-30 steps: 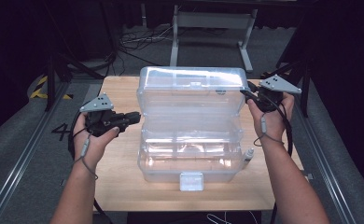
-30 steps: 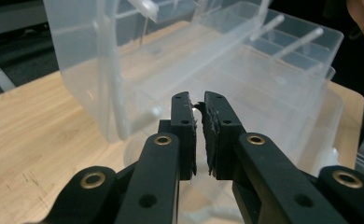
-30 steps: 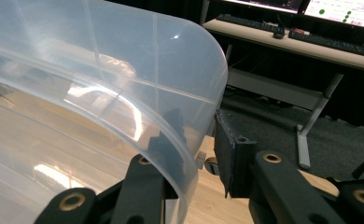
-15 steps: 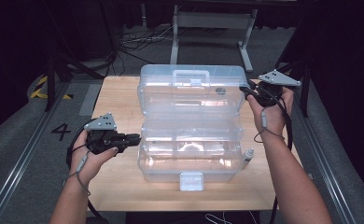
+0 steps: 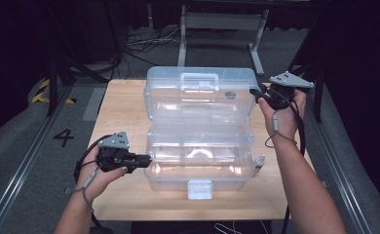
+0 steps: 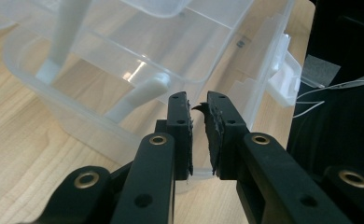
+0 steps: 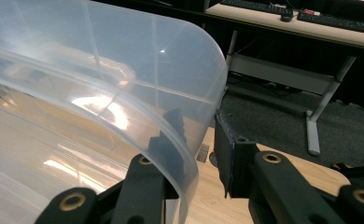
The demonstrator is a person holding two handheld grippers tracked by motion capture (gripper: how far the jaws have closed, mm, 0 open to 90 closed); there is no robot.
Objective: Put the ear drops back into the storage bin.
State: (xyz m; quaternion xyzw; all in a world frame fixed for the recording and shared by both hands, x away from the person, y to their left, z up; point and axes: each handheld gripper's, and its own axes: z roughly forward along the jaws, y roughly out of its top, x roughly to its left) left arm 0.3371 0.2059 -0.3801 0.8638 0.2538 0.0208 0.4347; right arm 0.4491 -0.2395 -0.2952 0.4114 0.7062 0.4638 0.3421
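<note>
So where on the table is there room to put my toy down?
Bare wood lies left of the clear box, from the far left corner of the table down to the left gripper. A thin strip runs along the near edge. The right side is tight: the right gripper is there.

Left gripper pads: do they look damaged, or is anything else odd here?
Yes. On the left gripper, one pad is torn, with a ragged curl of black rubber sticking into the gap. Nothing is spilled. The clear plastic toolbox stands open on the wooden table, and the right gripper straddles its lid edge.
</note>
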